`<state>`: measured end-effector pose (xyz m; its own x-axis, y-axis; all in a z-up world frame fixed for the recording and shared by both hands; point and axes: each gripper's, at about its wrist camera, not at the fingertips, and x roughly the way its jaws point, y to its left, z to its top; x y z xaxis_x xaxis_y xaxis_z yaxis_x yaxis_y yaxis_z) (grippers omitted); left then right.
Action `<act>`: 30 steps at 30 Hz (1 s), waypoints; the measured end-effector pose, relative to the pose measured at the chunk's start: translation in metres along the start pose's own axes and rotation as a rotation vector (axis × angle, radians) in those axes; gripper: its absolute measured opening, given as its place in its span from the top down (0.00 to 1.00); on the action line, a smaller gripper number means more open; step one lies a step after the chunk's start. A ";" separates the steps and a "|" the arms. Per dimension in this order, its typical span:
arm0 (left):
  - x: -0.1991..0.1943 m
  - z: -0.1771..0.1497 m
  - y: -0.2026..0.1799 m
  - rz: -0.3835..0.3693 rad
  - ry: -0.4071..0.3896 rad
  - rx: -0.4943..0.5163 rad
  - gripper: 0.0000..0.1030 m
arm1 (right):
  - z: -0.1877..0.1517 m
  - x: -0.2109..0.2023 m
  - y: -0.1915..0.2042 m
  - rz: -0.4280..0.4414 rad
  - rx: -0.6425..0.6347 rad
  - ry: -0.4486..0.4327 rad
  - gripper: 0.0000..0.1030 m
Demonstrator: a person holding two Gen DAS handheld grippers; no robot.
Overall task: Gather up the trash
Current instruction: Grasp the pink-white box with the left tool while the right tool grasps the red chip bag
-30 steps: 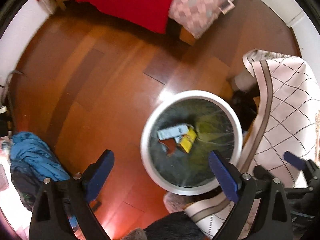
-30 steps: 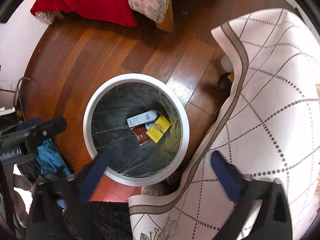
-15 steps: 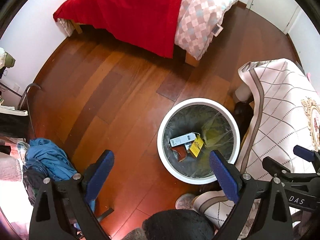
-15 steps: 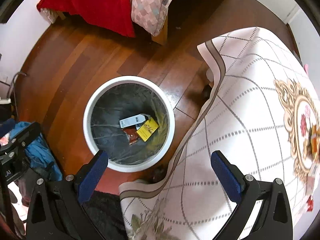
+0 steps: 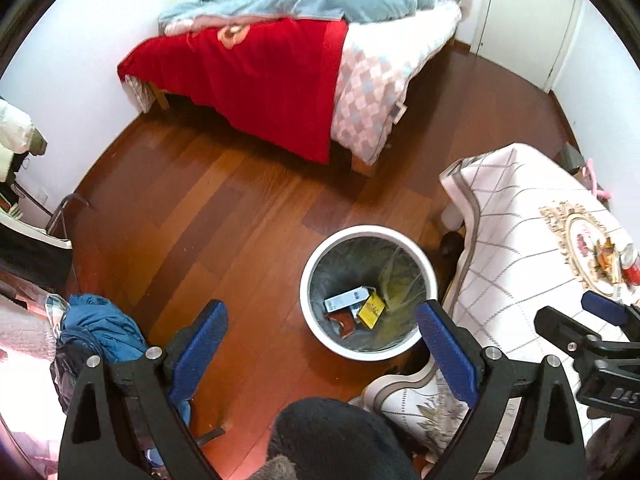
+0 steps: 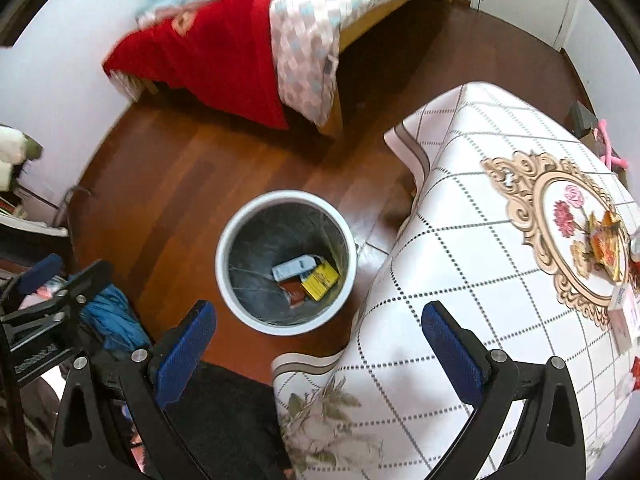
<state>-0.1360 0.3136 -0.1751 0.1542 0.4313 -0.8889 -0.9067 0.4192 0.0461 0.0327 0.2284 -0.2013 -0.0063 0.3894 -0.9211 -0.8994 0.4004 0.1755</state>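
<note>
1. A reddish-brown wooden plank floor (image 5: 224,216) is filling most of both views, in a bedroom with white walls; everything else is standing on it or hanging down over it.
2. Nearest to the cameras, the left gripper (image 5: 322,342) is hanging above the floor with its blue-padded fingers (image 5: 200,340) spread wide, and nothing is sitting between them.
3. The right gripper (image 6: 316,342) is the same: the jaws are wide apart and empty, one finger over the floor side and the other over the cloth, probably because it is free for the next piece.
4. Just beyond the fingers, the round white waste bin with a dark plastic liner (image 6: 224,280) is standing on the floor, just beside the table edge, likely so that trash can be dropped in easily.
5. Inside the bin a pale blue-white carton (image 6: 294,266), a yellow flat box (image 6: 320,278) and a reddish-brown wrapper (image 6: 296,296) are lying together on the bottom, touching each other.
6. To the right, the white grid-patterned tablecloth with a gold floral medallion (image 6: 460,240) is draping over a table, its corner hanging near the bin.
7. At the far right edge of the cloth, an orange-yellow crumpled wrapper (image 6: 606,240) and a small white box (image 6: 624,316) are lying; I judge these to be the trash not yet collected.
8. Farthest away, a bed with a red blanket (image 5: 256,76) is standing against the wall.
</note>
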 end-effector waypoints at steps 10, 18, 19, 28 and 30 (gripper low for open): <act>-0.027 -0.024 -0.116 -0.047 -0.048 0.145 0.06 | -0.046 -0.087 -0.079 0.103 0.152 -0.137 0.00; 0.012 -0.058 -0.272 -0.130 0.042 0.339 0.06 | -0.112 -0.111 -0.242 -0.122 0.363 -0.108 0.00; 0.016 -0.062 -0.290 -0.135 0.052 0.357 0.06 | -0.124 -0.113 -0.270 -0.162 0.406 -0.101 0.00; 0.049 -0.076 -0.433 -0.218 0.215 0.409 0.06 | -0.197 -0.122 -0.484 -0.321 0.752 -0.097 0.10; 0.051 -0.072 -0.451 -0.252 0.255 0.387 0.06 | -0.204 -0.116 -0.515 -0.288 0.810 -0.099 0.24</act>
<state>0.2530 0.0889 -0.2740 0.2050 0.0912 -0.9745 -0.6347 0.7703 -0.0614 0.4073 -0.1923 -0.2559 0.2461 0.2370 -0.9398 -0.2710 0.9478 0.1680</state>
